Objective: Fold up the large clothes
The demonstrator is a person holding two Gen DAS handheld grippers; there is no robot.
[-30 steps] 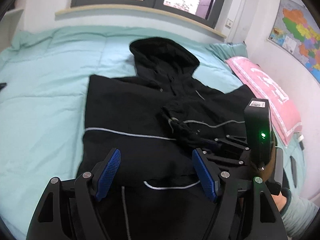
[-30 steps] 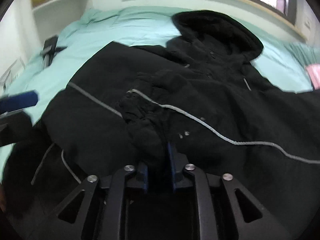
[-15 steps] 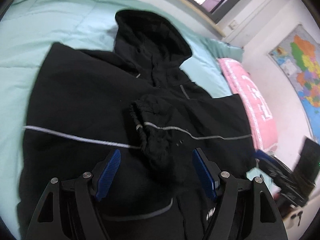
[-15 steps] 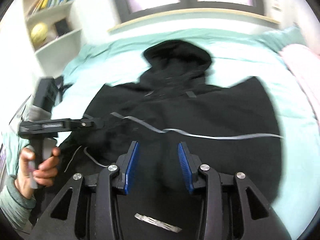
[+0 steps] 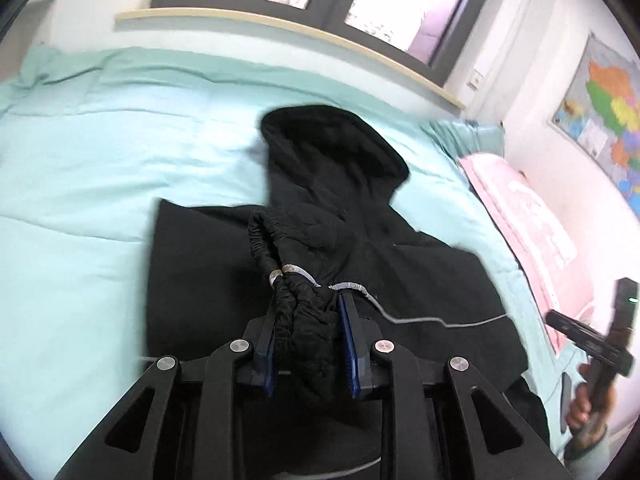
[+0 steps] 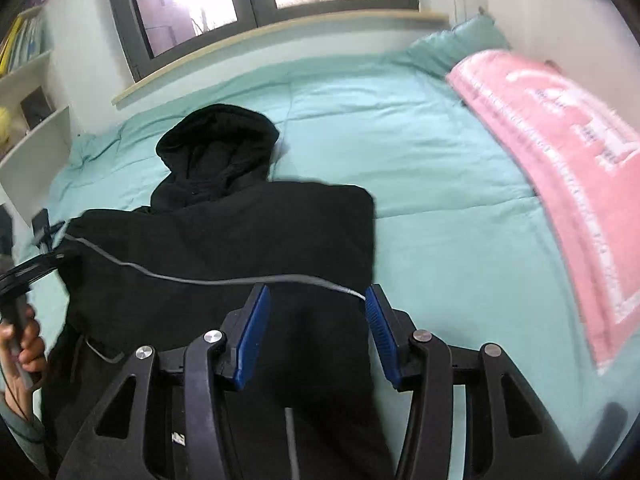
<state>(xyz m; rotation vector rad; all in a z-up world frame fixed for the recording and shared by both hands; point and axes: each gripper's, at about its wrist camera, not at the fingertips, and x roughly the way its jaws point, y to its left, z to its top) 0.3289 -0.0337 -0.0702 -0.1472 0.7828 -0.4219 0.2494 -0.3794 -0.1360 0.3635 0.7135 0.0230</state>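
A black hooded jacket (image 5: 420,280) with thin grey piping lies spread on the bed, hood (image 5: 332,152) toward the window. My left gripper (image 5: 310,304) is closing; its blue pads press on a bunched sleeve cuff (image 5: 312,332), which is raised a little off the jacket's body. In the right wrist view my right gripper (image 6: 317,294) hovers over the jacket (image 6: 224,232) near its right edge. Its jaws are opening, with only flat fabric lying below them. A hand (image 6: 24,344) with the left gripper's handle shows at that view's left edge.
A teal duvet (image 6: 420,148) covers the bed. A pink blanket (image 6: 560,152) lies along its right side. White shelves (image 6: 32,132) stand left of the bed, a windowsill (image 5: 280,26) runs behind it, and a map (image 5: 608,120) hangs on the right wall.
My right gripper let go of the sleeve cuff, opened and swung to the jacket's right side. My left gripper moved in, shut on that cuff and lifted it slightly.
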